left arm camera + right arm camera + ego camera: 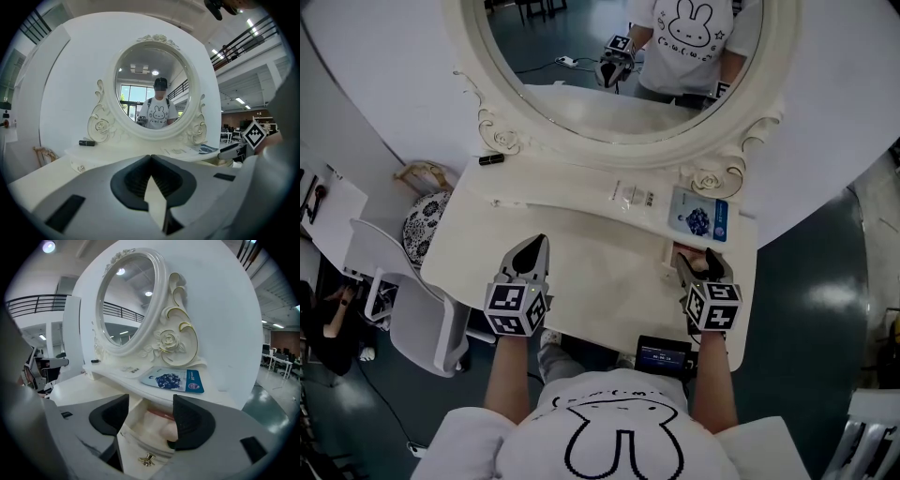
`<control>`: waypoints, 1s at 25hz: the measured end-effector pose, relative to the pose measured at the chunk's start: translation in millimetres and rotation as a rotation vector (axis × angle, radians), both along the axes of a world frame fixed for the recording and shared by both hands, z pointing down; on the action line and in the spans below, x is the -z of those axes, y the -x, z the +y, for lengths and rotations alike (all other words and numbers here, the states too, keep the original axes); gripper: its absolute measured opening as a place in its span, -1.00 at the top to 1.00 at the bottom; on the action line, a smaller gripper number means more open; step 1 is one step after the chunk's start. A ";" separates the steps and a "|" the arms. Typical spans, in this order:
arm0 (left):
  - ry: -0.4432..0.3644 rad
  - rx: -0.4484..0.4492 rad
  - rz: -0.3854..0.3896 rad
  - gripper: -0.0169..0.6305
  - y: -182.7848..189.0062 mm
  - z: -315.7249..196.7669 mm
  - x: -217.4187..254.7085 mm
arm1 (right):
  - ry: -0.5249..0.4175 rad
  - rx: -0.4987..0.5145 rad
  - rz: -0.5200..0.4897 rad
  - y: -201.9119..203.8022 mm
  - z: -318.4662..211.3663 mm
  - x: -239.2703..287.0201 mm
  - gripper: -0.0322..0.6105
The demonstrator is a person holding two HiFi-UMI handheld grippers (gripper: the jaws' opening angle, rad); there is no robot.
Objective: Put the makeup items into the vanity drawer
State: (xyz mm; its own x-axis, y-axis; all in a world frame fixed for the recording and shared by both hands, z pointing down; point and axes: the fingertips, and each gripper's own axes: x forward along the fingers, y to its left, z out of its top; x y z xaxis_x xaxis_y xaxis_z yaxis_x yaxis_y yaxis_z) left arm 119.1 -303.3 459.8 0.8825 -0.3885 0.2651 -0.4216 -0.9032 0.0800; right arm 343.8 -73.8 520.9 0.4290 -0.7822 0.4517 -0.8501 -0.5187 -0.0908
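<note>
Counter (600,281): cream, smooth, and bare between the two tools. A raised shelf (572,183) runs along its back under an oval mirror (619,56). The mirror frame (502,131) is cream, with carved roses and scrolls.

Items on the shelf:
- Black tube (491,158), lying flat at the left end beside the left rose.
- White packet (633,196), flat, right of centre.
- Blue packet (699,215), flat and glossy, just beside the white packet at the right end, directly above the drawer.

Drawer (136,439): pulled open at the counter's right, below the shelf edge. Its front carries a small gold knob (146,459). A pink item (164,425) lies inside; what it is cannot be told.

Right tool (150,420): jaws wide, nothing gripped, poised over the open drawer with the knob just below. The shelf overhang lies close ahead of it.

Left tool (151,159): jaws closed tip to tip and empty, low over the counter's left half, well apart from all shelf items.

A white chair (412,309) stands off the counter's left side.
</note>
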 end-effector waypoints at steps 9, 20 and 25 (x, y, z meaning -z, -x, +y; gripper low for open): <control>-0.002 0.019 0.017 0.85 -3.0 25.1 3.1 | -0.142 0.058 0.073 1.8 14.4 35.6 0.06; -0.025 -0.034 0.049 0.85 2.7 52.2 18.4 | -0.249 0.065 0.175 26.1 37.5 76.0 0.82; -0.026 -0.075 0.063 0.85 12.4 49.1 22.8 | -0.262 0.024 0.214 45.1 40.5 92.3 0.82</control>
